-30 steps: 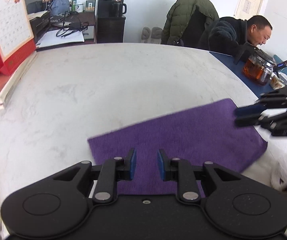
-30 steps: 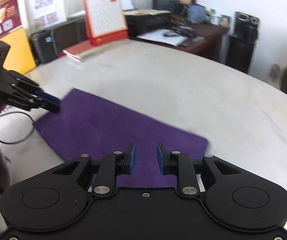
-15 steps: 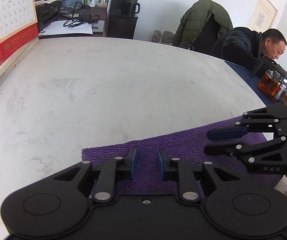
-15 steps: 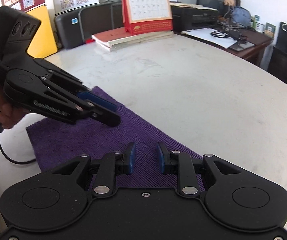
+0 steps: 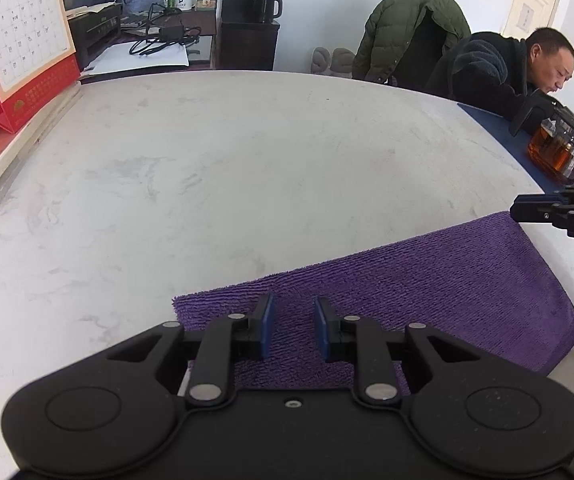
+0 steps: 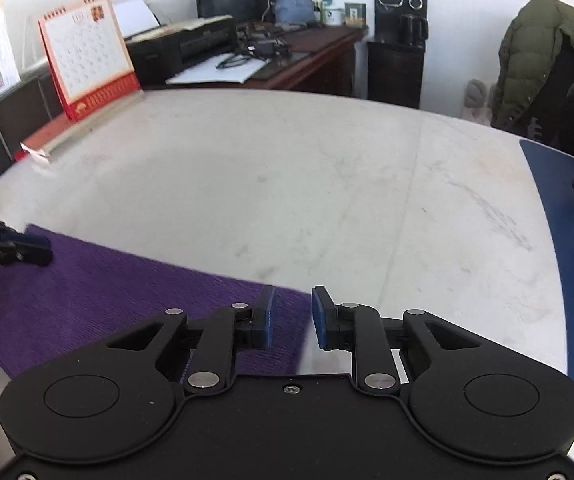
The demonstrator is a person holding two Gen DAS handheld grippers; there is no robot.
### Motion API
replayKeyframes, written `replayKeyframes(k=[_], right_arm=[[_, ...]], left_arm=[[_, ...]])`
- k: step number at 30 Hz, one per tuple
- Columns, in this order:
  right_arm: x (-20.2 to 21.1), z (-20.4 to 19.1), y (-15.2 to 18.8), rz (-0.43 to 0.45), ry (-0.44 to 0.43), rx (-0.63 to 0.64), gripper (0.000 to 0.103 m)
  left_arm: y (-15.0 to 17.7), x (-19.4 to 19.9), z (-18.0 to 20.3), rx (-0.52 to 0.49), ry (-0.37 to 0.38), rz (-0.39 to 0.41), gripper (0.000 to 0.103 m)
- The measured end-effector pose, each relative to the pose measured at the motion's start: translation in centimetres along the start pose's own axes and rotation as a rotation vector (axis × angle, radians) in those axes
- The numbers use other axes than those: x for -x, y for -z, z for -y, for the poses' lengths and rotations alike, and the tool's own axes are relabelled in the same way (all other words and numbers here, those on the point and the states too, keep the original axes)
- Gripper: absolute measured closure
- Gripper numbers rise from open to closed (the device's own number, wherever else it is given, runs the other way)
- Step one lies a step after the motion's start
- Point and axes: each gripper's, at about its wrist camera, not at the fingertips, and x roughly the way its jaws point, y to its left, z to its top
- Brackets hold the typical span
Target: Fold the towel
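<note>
- Now, far left: red desk calendar (image 5: pixel 19 44) stands on a stack of books (image 5: pixel 11 148) at the table's edge, well apart from the towel.
- Your left gripper (image 5: pixel 290 326) hovers over the towel's left end, blue pads (image 5: pixel 266 326) spread with a clear gap, nothing between them.
- Purple towel (image 5: pixel 427 288) lies flat on the white marble table (image 5: pixel 227 168), near the edge closest to you, running from under the left gripper out to the right.
- Your right gripper (image 6: pixel 291 318) sits over the towel's right end; jaws apart, released, nothing pinched. Left pad is above the cloth, right pad above bare table just past the towel edge.
- Whether either gripper touches the cloth, cannot tell.
- Right side: blue mat (image 5: pixel 499 128) with a glass teapot (image 5: pixel 559 152) on it, and a seated man (image 5: pixel 519 68) leaning over it, well apart from the towel.
</note>
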Motion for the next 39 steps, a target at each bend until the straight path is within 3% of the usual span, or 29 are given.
replayKeyframes(k=[5,8,19,26,31,39], right_arm=[[-0.3,-6.0,0.4,-0.021,-0.173,0.152,0.08],[-1.1,-7.9,1.0,-0.064,-0.203,0.215,0.08],[-3.4,-4.1,-0.5,-0.077,-0.098,0.184,0.08],[-3.9,-3.7,-2.1,-0.049,-0.112,0.167,0.077],[-5.4,-4.9,-2.1,-0.067,-0.125,0.213,0.076],[-5.0,-2.4,-1.7,-0.06,-0.06,0.14,0.076]], left_arm=[[0.8,1.2,0.5,0.006,-0.038,-0.017,0.075],[1.6,1.0,0.0,0.017,-0.054,-0.032,0.075],[-3.1,-3.1,-0.7,0.039,-0.048,-0.001,0.075],[-5.3,-3.4,-0.7,-0.001,-0.035,0.023,0.075],[-5.5,-4.9,-1.7,0.001,-0.041,0.01,0.075],[-5.2,-4.0,-4.2,0.084,-0.105,0.033,0.076]])
